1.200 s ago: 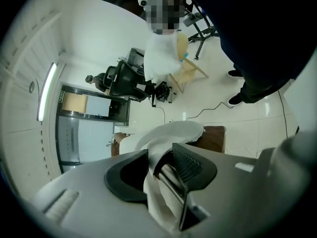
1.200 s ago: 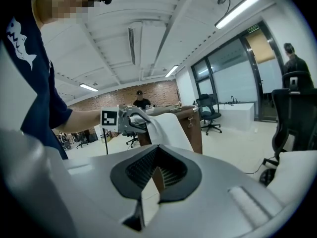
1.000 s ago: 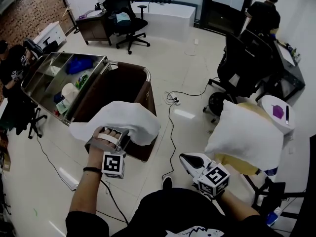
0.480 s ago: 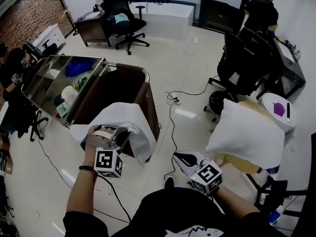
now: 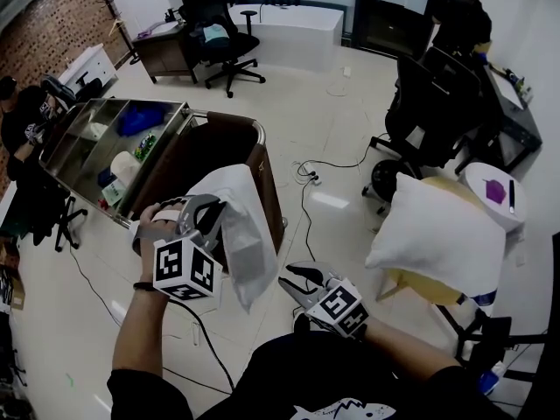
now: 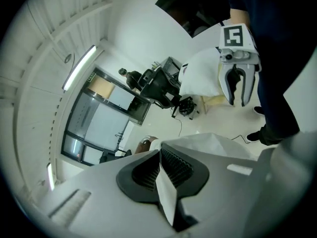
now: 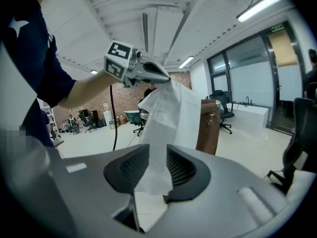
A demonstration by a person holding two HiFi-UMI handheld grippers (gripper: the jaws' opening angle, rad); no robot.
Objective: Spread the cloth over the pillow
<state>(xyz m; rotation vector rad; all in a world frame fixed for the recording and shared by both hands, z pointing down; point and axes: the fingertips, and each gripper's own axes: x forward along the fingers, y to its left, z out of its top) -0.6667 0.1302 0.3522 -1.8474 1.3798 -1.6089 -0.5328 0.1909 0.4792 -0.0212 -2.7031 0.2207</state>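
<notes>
"White cloth — where is it?"
"It hangs down from the left gripper. The jaws pinch its top edge tight, in front of the brown cart."
"And the right gripper?"
"Its jaws are opening. The cloth's bottom end dangles between them, but the pads don't squeeze it."
"The pillow?"
"Off to the right — well away from the cloth."
</notes>
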